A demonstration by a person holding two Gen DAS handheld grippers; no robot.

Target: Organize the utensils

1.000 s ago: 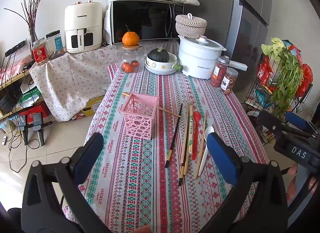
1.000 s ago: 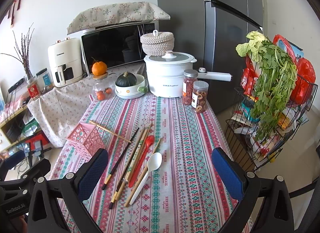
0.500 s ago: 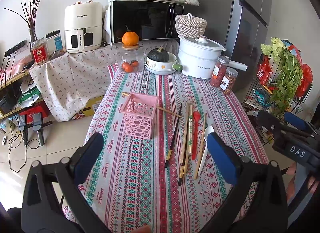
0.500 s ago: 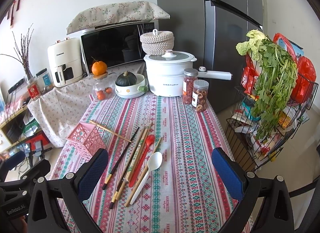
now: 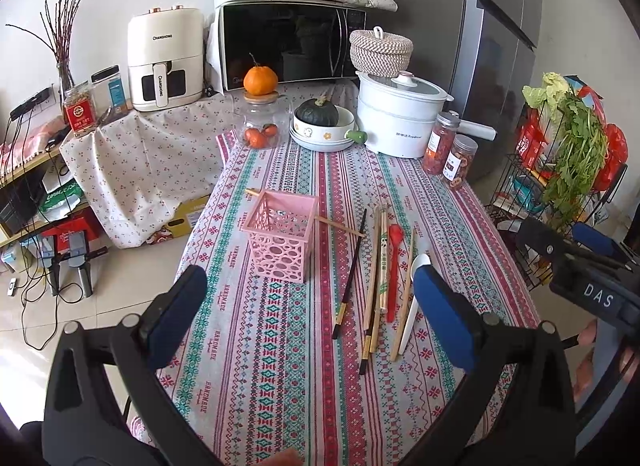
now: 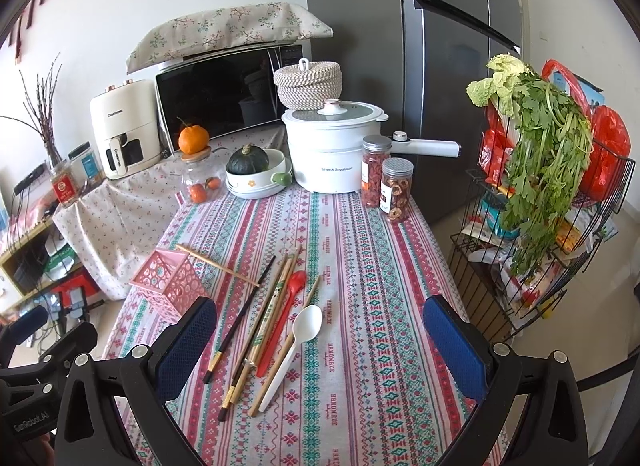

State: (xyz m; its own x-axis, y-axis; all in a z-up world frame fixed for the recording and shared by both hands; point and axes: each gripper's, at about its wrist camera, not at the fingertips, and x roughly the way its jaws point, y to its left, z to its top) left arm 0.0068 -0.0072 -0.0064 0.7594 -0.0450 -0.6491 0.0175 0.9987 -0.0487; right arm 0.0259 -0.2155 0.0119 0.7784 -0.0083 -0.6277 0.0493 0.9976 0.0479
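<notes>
A pink perforated basket (image 5: 282,236) (image 6: 170,284) stands upright on the striped tablecloth, with one wooden chopstick (image 5: 334,224) lying behind it. To its right lie a black chopstick (image 5: 349,272) (image 6: 240,318), several wooden chopsticks (image 5: 376,270) (image 6: 276,306), a red spoon (image 5: 393,266) (image 6: 282,318) and a white spoon (image 5: 414,298) (image 6: 294,350). My left gripper (image 5: 316,318) hangs open over the table's near end, nothing between its fingers. My right gripper (image 6: 320,350) is open too, above the near ends of the utensils. The right gripper's body (image 5: 580,266) shows at the right edge of the left wrist view.
At the table's far end stand a white electric pot (image 5: 400,121) (image 6: 332,153), two snack jars (image 5: 450,153) (image 6: 386,185), a bowl with a squash (image 5: 322,125) and a glass jar with an orange (image 5: 262,113). A wire rack with greens (image 6: 540,185) stands right of the table.
</notes>
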